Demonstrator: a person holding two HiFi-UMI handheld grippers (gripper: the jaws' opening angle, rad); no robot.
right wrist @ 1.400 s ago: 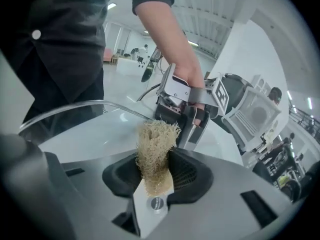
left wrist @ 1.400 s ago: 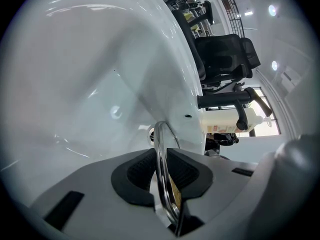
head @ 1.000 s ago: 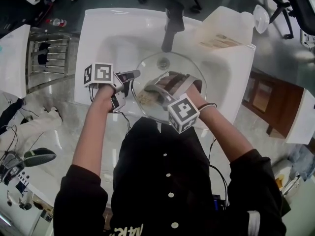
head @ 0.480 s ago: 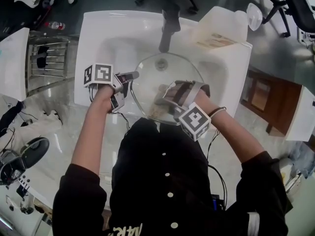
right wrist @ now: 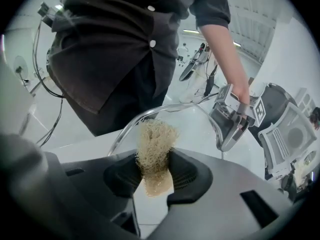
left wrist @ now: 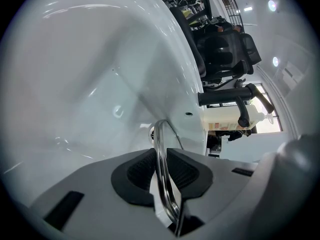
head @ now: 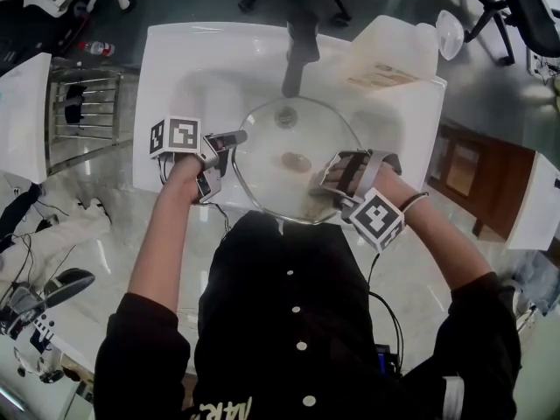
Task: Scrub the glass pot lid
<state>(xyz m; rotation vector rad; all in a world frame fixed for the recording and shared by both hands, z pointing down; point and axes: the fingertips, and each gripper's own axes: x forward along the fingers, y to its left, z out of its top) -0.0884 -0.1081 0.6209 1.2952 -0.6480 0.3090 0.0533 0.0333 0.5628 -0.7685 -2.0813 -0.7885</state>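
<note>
Sweeping outward over the glass pot lid [head: 289, 160], the right gripper [head: 327, 182] has left the middle of the glass, where it worked a second ago, and now sits at the rim on the person's side, so the centre looks covered and the stroke appears to be reaching the edge. The left gripper [head: 234, 136] has not shifted. It stays clenched on the opposite rim and holds the lid tilted over the white sink [head: 175, 68]. The head view shows this layout but hides what the right jaws carry. The right gripper view shows them pinched on a tan fibrous scrubber [right wrist: 156, 149], with the lid's curved edge just beyond it and the other gripper farther ahead. The left gripper view alone shows the lid's metal band running up between its ribbed pads [left wrist: 142, 171].
</note>
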